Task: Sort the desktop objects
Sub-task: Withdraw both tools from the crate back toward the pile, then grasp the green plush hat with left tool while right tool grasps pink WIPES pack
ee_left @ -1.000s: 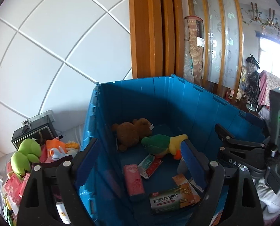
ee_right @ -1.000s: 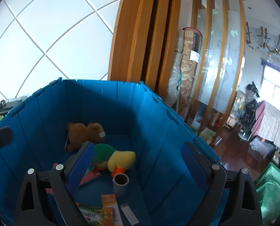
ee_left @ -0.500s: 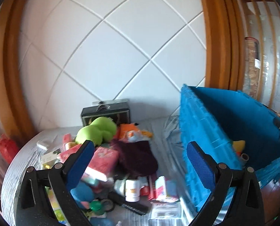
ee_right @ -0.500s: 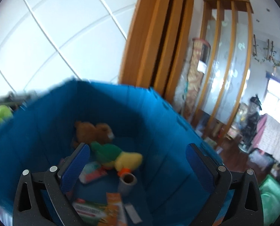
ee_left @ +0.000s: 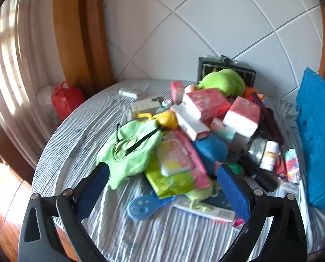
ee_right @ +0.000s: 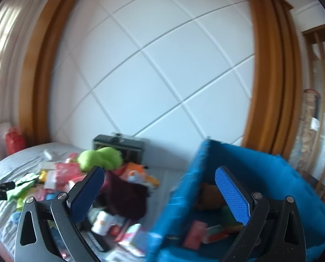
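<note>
Both grippers empty over the cluttered table, heading for another pick.

The left gripper hangs with its jaws spread wide and nothing between them, angled down at the near edge of the pile, where a green cloth, a green-and-pink wipes pack and a blue comb lie closest, probably because those are easiest to take. The right gripper is equally wide and empty, straddling the near corner of the blue crate at the table's right. The crate already holds a brown plush and some small boxes; most of the heap remains on the striped tablecloth.
</note>
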A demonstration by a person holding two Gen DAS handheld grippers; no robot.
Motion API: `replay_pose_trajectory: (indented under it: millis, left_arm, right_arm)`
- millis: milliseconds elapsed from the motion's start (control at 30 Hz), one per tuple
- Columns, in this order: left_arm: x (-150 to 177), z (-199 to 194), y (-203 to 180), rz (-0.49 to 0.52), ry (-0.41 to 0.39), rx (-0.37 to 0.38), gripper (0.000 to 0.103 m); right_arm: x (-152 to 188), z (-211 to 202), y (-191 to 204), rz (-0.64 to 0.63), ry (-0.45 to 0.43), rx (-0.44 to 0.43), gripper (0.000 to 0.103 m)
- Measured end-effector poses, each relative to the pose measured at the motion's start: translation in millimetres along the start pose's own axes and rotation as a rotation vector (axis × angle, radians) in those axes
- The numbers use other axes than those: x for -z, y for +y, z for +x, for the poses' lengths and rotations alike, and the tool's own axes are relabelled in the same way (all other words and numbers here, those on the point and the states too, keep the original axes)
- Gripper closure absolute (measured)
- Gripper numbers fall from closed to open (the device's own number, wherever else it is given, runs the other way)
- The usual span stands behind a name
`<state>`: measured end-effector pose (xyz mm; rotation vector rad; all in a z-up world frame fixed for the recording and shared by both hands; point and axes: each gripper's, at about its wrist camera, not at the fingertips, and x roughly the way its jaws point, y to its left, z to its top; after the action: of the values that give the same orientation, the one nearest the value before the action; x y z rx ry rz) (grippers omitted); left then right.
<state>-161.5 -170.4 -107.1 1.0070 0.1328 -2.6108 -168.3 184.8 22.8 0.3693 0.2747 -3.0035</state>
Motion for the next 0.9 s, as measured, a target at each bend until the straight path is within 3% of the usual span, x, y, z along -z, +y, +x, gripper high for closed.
replay_pose_trajectory:
  millis: [167, 333, 600, 800, 833, 900]
  left_arm:
    - [18, 32, 55, -0.049, 0.081, -0.064, 0.003]
    - [23, 68, 94, -0.070, 0.127, -0.048, 0.003]
    - [30, 129, 96, 0.042, 0.179, 0.007, 0.003]
    - [17, 173, 99, 0.063, 0.162, 0.036, 0.003]
    - [15, 179, 100, 0.057, 0.160, 0.048, 0.007]
    - [11, 191, 105, 0.033, 0.162, 0.075, 0.034]
  right_arm:
    - [15, 33, 50, 0.022, 0.114, -0.115, 0.000]
    - [39, 62, 83, 0.090, 0.245, -0.182, 0.000]
    - [74, 113, 157, 0.081, 0.442, -0.232, 0.000]
    - [89, 144, 220, 0.049, 0.532, -0.297, 0.000]
    - [91, 149, 230, 0.046, 0.547, -0.313, 0.000]
    - [96, 157, 249, 0.028, 0.577, -0.346, 0.000]
